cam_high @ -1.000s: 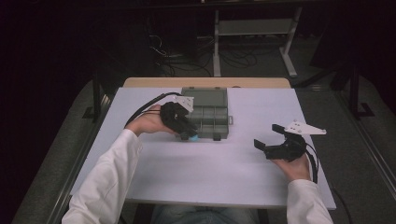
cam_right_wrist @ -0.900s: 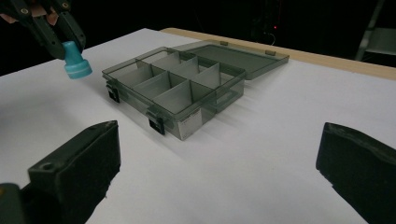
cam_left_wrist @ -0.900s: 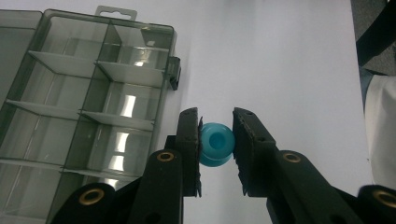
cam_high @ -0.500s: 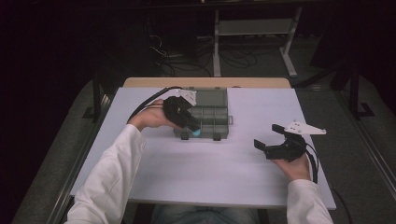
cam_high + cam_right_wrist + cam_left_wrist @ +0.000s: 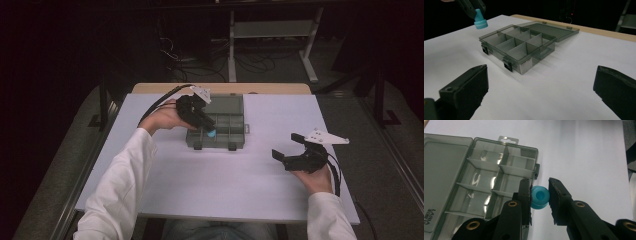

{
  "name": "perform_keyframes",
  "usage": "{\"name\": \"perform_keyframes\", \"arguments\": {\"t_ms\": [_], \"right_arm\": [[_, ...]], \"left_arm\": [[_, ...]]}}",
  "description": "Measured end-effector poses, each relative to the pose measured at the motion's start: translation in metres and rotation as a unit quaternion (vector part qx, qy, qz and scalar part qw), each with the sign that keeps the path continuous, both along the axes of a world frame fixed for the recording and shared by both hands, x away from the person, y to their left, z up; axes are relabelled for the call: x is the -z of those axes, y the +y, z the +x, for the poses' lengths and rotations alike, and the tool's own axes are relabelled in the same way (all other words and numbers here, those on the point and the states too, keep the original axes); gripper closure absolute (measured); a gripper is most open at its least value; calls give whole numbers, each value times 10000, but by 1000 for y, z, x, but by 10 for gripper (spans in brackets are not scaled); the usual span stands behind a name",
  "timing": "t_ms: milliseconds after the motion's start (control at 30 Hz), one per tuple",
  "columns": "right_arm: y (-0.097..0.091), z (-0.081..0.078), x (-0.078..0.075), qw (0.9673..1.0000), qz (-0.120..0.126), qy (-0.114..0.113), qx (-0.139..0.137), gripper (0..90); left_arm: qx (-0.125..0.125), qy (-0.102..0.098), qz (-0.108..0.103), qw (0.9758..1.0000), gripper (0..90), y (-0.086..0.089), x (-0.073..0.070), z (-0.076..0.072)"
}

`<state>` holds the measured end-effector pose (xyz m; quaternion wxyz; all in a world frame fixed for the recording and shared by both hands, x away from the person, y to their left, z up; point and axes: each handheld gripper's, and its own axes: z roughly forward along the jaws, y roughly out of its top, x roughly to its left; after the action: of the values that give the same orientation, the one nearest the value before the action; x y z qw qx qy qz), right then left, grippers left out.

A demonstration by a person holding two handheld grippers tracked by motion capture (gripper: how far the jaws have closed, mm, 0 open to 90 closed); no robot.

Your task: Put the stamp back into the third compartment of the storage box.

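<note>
A smoky grey compartment box (image 5: 220,125) lies open in the middle of the white table, its lid (image 5: 227,102) folded back on the far side. Its cells (image 5: 486,182) look bare. My left gripper (image 5: 207,131) hovers over the box's near left corner, shut on a small blue spool (image 5: 539,197) held between the two jaws. From the right gripper view the same blue spool (image 5: 480,21) hangs above the table just left of the box (image 5: 519,47). My right gripper (image 5: 290,147) rests near the table's right side, open and holding nothing.
The white table (image 5: 225,175) spreads wide in front of the box. A wooden strip (image 5: 220,88) runs along its far edge. Behind it stand a metal shelf frame (image 5: 272,35) and loose cables (image 5: 185,55) on a dark floor.
My left gripper has carried the blue spool away from me and slightly right, from the near left of the box to over its near left corner. The right gripper has stayed put.
</note>
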<state>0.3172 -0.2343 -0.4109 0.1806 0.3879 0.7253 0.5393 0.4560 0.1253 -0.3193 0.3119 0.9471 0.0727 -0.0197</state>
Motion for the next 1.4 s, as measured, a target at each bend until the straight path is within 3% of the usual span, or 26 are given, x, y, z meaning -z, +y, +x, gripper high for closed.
{"name": "perform_keyframes", "arguments": {"t_ms": [433,633,867,1000,1400], "right_arm": [[0,0,1,10000,-1,30,-11,0],[0,1,1,10000,11,24,-24,0],[0,1,1,10000,23,28,-38,0],[0,0,1,10000,13,25,-46,0],[-1,0,1,10000,24,28,-59,0]], "left_arm": [[-75,-28,-110,9999,729,-7,1,15],[-141,-135,19,9998,729,-11,-1,23],[-199,-143,-72,9997,729,-16,-6,31],[-192,-196,-9,9996,729,-19,-7,36],[-495,-257,-19,9984,729,-27,8,56]]}}
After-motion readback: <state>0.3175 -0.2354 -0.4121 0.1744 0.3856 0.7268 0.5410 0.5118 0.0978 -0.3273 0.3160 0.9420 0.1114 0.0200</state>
